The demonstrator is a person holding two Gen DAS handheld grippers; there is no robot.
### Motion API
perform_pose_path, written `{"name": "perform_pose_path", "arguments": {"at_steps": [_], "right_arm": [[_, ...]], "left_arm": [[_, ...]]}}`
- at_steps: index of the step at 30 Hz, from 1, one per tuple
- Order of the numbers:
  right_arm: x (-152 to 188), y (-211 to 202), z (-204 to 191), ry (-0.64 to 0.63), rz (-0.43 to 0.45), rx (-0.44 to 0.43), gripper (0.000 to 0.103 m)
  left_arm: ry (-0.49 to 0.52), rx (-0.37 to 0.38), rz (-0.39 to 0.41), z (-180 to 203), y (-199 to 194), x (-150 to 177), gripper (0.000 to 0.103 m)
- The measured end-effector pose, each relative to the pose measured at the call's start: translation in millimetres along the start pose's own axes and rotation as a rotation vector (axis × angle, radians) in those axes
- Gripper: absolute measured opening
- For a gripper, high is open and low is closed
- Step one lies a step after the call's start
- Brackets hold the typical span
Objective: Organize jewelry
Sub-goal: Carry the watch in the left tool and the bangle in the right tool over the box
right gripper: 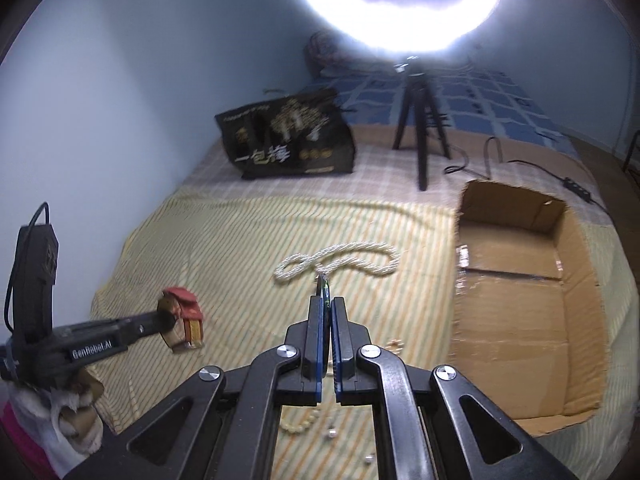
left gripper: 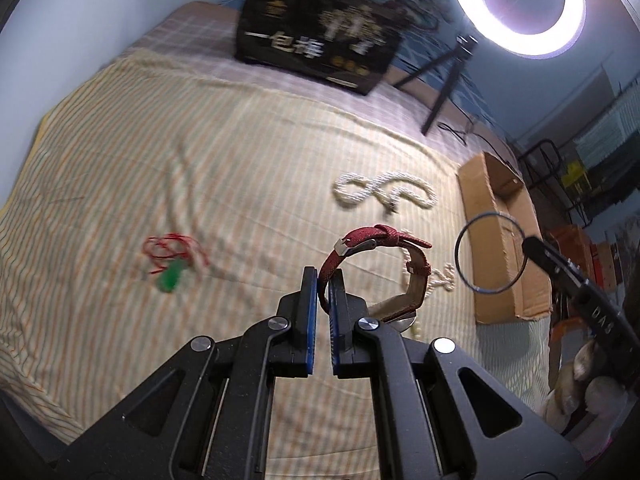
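Looking along the left gripper [left gripper: 324,280]: pressed shut on the red strap of a watch [left gripper: 376,268], lifted clear of the striped bedspread [left gripper: 200,160]. Beyond, a white bead necklace [left gripper: 384,192]; to the left, a red cord with green pendant [left gripper: 172,260]; at right, an open cardboard box [left gripper: 500,240] and a thin dark bangle [left gripper: 490,252] hanging from the other gripper. From the right wrist: right gripper [right gripper: 326,304] clamped on that bangle's edge [right gripper: 323,284], above the bedspread just left of the box [right gripper: 520,320]; watch [right gripper: 182,320] at far left.

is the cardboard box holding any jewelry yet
No, the cardboard box shows only its bare taped floor in the right wrist view.
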State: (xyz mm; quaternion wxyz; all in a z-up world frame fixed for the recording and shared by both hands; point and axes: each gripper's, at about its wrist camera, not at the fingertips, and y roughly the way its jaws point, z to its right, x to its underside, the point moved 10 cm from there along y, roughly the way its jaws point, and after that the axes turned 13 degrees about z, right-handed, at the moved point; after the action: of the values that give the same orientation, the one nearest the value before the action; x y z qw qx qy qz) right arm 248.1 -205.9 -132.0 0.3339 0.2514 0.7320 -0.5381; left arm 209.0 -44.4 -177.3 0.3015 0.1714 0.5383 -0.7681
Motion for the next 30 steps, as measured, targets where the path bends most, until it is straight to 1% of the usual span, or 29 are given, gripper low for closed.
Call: {"name": "perform_pose_path", "arguments": {"at_steps": [6,16,23,30], "right_arm": [[-8.4,-14.2,38.8,0.043,0.031,0.049,0.001],[-14.6,-42.2,107.4,0.114,0.070,0.141,0.001],[-14.1,-53.7,153.1,0.161,0.082,0.203,0.001],[-10.4,-49.9,178.3,0.201,0.070,0.226,0.001]], "left_arm": [[0.099,0.019,-0.014,49.8,11.9,11.2,0.003],[0.223,0.074,-0.036,133.7,33.0,32.6,0.003],[0.269,0.115,-0.030,183.5,43.4,36.1,0.003],[0.308,0.132,-0.049,220.4,63.8,47.1,0.003]]}}
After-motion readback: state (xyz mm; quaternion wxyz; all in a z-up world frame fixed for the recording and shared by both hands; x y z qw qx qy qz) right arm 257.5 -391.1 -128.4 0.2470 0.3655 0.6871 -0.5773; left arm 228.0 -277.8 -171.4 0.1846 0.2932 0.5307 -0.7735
